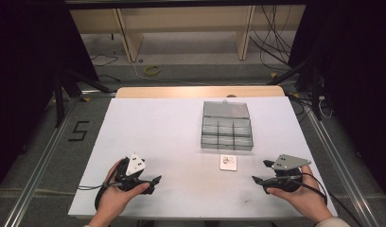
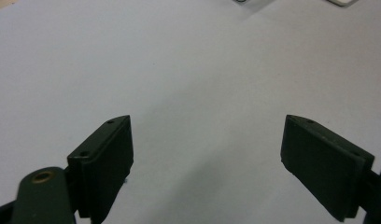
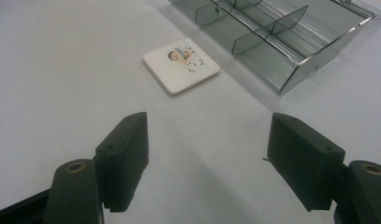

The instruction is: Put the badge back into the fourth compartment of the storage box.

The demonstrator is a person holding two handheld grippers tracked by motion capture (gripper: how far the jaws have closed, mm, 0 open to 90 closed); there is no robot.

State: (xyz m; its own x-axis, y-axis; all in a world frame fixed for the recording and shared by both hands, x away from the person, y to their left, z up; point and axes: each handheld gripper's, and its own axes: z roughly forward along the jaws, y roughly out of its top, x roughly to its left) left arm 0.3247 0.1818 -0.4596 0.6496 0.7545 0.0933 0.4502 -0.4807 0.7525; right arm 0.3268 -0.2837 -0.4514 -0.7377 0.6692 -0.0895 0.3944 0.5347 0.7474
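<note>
Nearest you, your left gripper (image 1: 155, 181) and right gripper (image 1: 258, 172) rest low over the matte white table (image 1: 158, 127), each with flat, black, blocky jaws standing wide apart and nothing between them. Just beyond your right gripper, toward the middle, lies a small square white tile (image 3: 181, 66) with rounded corners and a printed cartoon figure, flat on the table. Farther off, just behind it, sits a clear grey plastic compartment box (image 1: 227, 126), rectangular, with thin dividers.
</note>
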